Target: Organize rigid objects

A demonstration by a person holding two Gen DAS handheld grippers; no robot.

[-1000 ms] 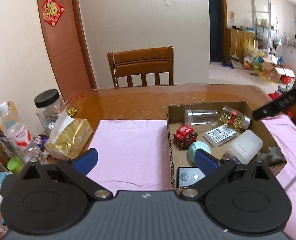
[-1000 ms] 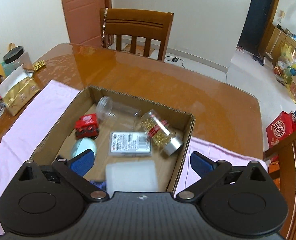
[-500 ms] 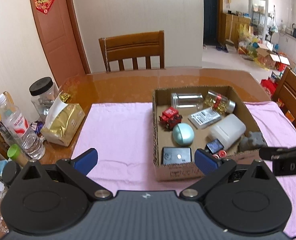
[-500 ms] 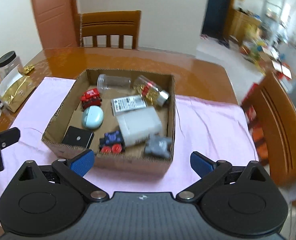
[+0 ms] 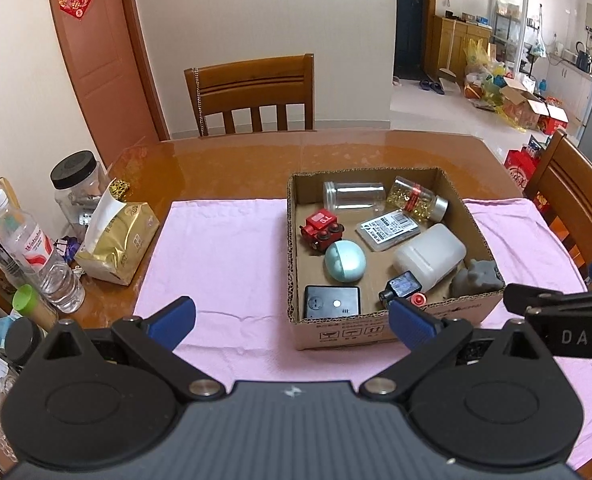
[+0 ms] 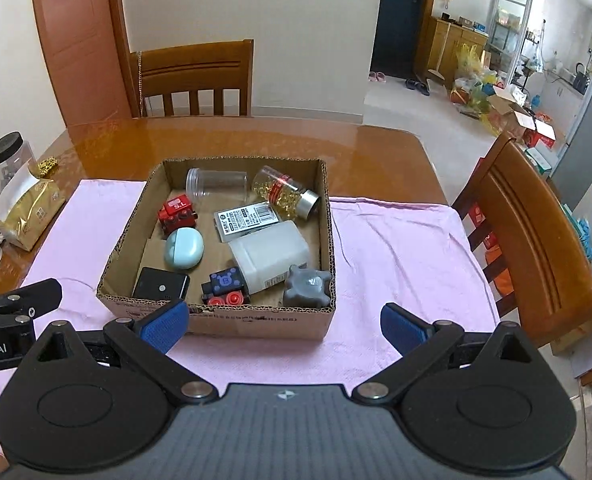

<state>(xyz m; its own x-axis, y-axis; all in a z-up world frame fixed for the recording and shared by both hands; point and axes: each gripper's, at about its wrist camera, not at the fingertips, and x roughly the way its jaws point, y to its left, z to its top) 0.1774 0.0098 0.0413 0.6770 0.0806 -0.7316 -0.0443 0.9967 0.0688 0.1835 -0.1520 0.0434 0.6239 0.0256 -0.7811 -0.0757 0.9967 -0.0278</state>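
A cardboard box sits on a pink cloth. In it lie a clear jar, a gold-filled bottle, a red toy train, a teal egg-shaped case, a white container, a black device, a flat labelled pack, a blue-and-red toy and a grey knob. My left gripper is open and empty, before the box's near left side. My right gripper is open and empty, before the box's near wall.
At the table's left edge stand a gold tissue pack, a black-lidded jar, a water bottle and small clutter. One wooden chair is behind the table and another at its right side.
Both grippers have pulled back and up from the box, so the whole box now shows in both views. Both stay open and empty.
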